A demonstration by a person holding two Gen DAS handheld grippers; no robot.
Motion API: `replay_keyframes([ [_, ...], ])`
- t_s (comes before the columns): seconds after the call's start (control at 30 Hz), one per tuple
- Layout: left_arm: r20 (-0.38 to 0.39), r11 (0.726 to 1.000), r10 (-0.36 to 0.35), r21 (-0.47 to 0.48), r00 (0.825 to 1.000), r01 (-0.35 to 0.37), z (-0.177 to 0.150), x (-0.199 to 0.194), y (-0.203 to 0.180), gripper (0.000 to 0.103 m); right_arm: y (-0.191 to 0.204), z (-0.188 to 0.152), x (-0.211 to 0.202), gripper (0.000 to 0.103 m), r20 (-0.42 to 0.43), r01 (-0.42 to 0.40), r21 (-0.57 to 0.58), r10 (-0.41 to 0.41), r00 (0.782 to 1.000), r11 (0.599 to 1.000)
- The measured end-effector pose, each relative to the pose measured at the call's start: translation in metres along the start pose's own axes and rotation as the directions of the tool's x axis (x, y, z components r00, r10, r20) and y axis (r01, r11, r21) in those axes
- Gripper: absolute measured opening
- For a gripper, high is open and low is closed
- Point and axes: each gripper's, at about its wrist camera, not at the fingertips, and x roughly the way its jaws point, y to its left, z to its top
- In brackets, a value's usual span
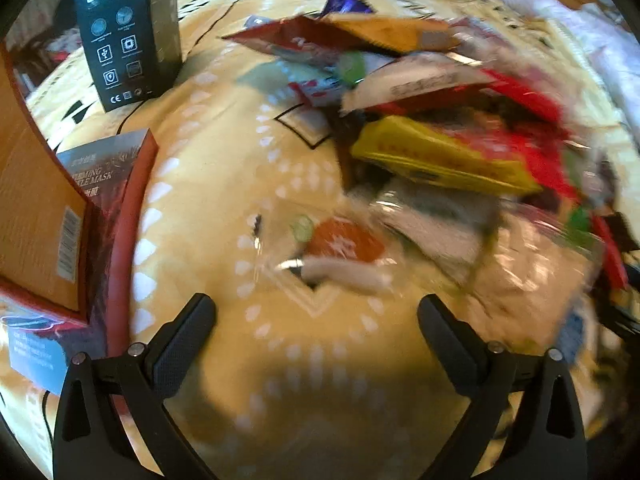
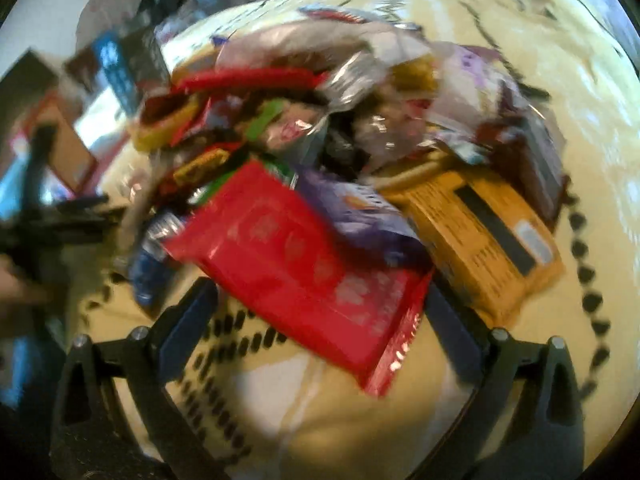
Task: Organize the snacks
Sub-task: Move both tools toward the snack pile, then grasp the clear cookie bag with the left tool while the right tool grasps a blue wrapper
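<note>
A cream-yellow patterned bedspread [image 1: 224, 168] carries everything here; it looks like a bed, with rumpled white bedding toward its far right edge. The heap of snack packets [image 1: 440, 128] is the largest thing on it, lying right of the middle of the spread in the left wrist view and filling the middle in the right wrist view; much of it is blurred. At the spread's left edge an open brown cardboard box [image 1: 36, 208] stands, with a dark red mask carton [image 1: 116, 184] leaning against it. Behind these, near the far left corner, a tall black product box [image 1: 128, 32] stands upright.

Within the heap, a red packet [image 2: 304, 256] lies nearest, its lower end reaching between the fingers of the right claw [image 2: 320, 304], whose jaws stand wide without pressing on it. An orange-yellow packet [image 2: 488, 224] lies beside it, a purple one [image 2: 360, 208] overlapping both. A long yellow packet [image 1: 436, 156] sits on the heap's near side.

The left claw [image 1: 316, 312] is spread wide and holds nothing, above bare spread, a clear wrapped snack [image 1: 340, 252] just beyond its tips.
</note>
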Motion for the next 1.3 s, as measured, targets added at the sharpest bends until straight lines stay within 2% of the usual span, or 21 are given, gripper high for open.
replay_keyframes([
  [0.03,0.015,0.999,-0.032,-0.006,0.999,0.032,-0.003,-0.009,0.003,0.098,0.002,0.000,0.002,0.097,0.002,0.007,-0.017,-0.007,1.000,1.000],
  [0.1,0.066,0.998,-0.066,0.001,0.996,0.066,-0.012,-0.031,0.005,0.098,0.006,0.000,0.001,0.076,0.015,0.007,-0.025,-0.006,1.000,1.000],
  [0.13,0.087,0.997,-0.079,0.010,0.993,0.078,-0.016,-0.039,0.005,0.098,0.007,0.001,-0.003,0.062,0.021,-0.016,-0.009,0.016,1.000,1.000],
  [0.27,0.129,0.978,-0.208,0.056,0.970,0.203,-0.022,-0.059,-0.004,0.098,0.002,-0.004,-0.023,0.048,0.059,-0.115,0.115,0.108,0.992,0.987],
  [0.33,0.141,0.970,-0.243,0.060,0.960,0.237,-0.016,-0.058,-0.009,0.098,-0.009,-0.005,-0.034,0.048,0.094,-0.153,0.205,0.136,0.986,0.967],
  [0.4,0.132,0.958,-0.287,0.062,0.949,0.281,-0.009,-0.049,-0.016,0.098,-0.026,-0.004,-0.047,0.048,0.147,-0.106,0.287,0.066,0.987,0.952],
  [0.5,0.068,0.932,-0.357,0.100,0.932,0.349,0.000,-0.026,-0.037,0.098,-0.056,-0.005,-0.064,0.050,0.198,-0.068,0.405,-0.015,0.980,0.912],
  [0.57,0.050,0.929,-0.359,0.115,0.932,0.352,-0.004,-0.015,-0.045,0.098,-0.065,-0.004,-0.076,0.053,0.199,-0.029,0.416,-0.060,0.978,0.909],
  [0.67,0.054,0.923,-0.376,0.114,0.925,0.369,0.000,-0.005,-0.054,0.098,-0.057,-0.007,-0.097,0.061,0.222,0.009,0.384,-0.102,0.970,0.923],
  [0.73,0.052,0.913,-0.400,0.103,0.915,0.394,0.002,-0.005,-0.054,0.088,-0.042,-0.006,-0.109,0.061,0.245,0.011,0.357,-0.105,0.964,0.934],
  [0.77,0.053,0.905,-0.421,0.099,0.906,0.415,0.002,-0.007,-0.053,0.072,-0.036,-0.008,-0.114,0.061,0.257,-0.001,0.347,-0.094,0.962,0.938],
  [0.83,0.056,0.908,-0.413,0.098,0.909,0.406,0.000,-0.013,-0.051,0.067,-0.013,-0.010,-0.118,0.061,0.274,-0.038,0.309,-0.051,0.960,0.950],
  [0.9,0.071,0.906,-0.417,0.109,0.906,0.409,-0.007,-0.025,-0.045,0.065,0.002,-0.007,-0.112,0.062,0.274,-0.070,0.292,-0.014,0.962,0.954],
  [0.93,0.080,0.910,-0.410,0.103,0.909,0.401,-0.011,-0.030,-0.042,0.065,0.015,-0.005,-0.101,0.062,0.261,-0.118,0.285,0.041,0.964,0.951],
  [1.0,0.116,0.917,-0.397,0.091,0.911,0.388,-0.018,-0.049,-0.030,0.064,0.036,-0.003,-0.076,0.062,0.207,-0.179,0.267,0.125,0.970,0.947],
  [1.07,0.159,0.933,-0.360,0.094,0.919,0.349,-0.026,-0.071,-0.021,0.064,0.056,0.002,-0.048,0.062,0.133,-0.193,0.233,0.165,0.977,0.953],
  [1.17,0.211,0.950,-0.311,0.081,0.927,0.300,-0.035,-0.096,-0.006,0.064,0.076,0.011,-0.005,0.063,0.053,-0.175,0.228,0.167,0.985,0.958],
  [1.23,0.243,0.961,-0.277,0.079,0.930,0.266,-0.038,-0.109,0.002,0.064,0.082,0.019,0.015,0.064,0.023,-0.097,0.234,0.094,0.995,0.967],
  [1.3,0.263,0.968,-0.252,0.080,0.931,0.240,-0.039,-0.118,0.005,0.064,0.084,0.023,0.029,0.064,0.003,-0.057,0.241,0.058,0.998,0.969],
])
